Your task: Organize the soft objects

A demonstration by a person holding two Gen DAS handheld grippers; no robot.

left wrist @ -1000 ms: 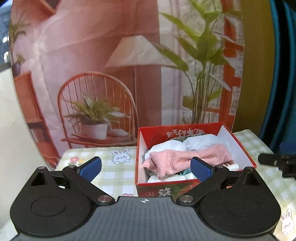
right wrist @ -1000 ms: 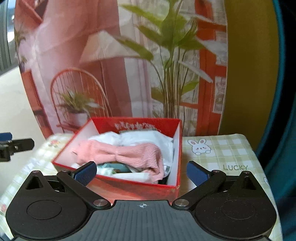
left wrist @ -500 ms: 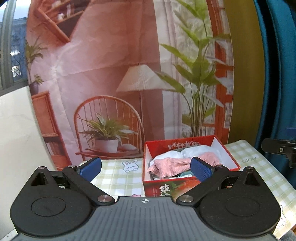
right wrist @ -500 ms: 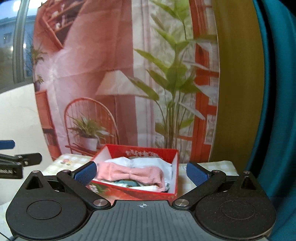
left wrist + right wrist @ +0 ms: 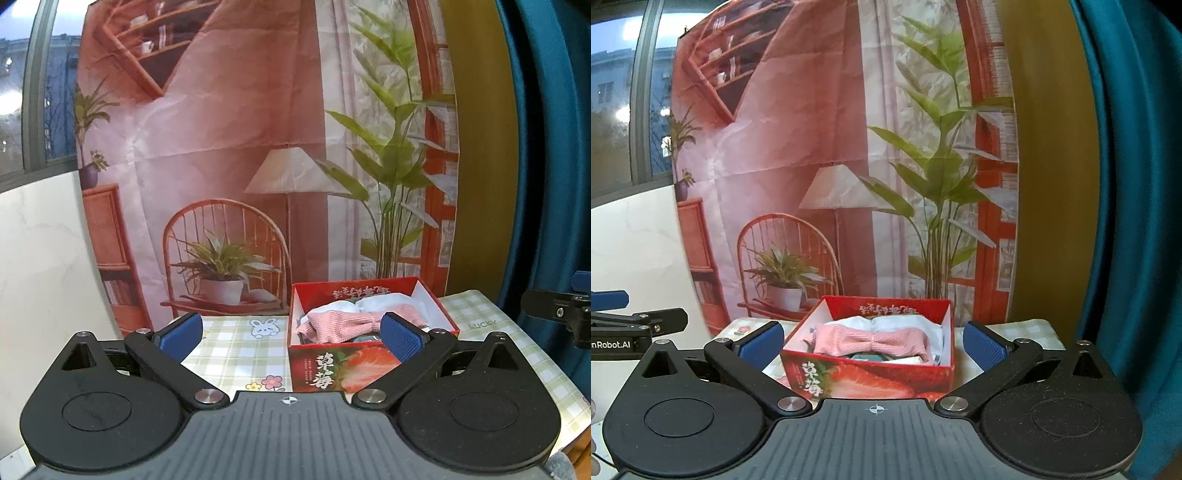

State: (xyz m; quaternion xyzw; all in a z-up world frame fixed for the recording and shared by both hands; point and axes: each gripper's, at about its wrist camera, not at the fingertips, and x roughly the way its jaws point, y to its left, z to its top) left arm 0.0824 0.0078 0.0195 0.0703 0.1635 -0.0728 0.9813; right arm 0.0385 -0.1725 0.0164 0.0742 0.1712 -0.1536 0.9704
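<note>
Both grippers, left and right, wide apart, empty; pink cloth inside red box.

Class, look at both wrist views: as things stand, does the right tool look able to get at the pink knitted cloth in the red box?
Probably yes. The right tool is open and empty, the pink knitted cloth lies on top of the pile in the open red box, and nothing stands between them.

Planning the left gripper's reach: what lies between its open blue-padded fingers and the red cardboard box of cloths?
Only bare green-checked tablecloth with printed flowers, in the left wrist view. The left gripper is open; the red cardboard box stands just ahead.
</note>
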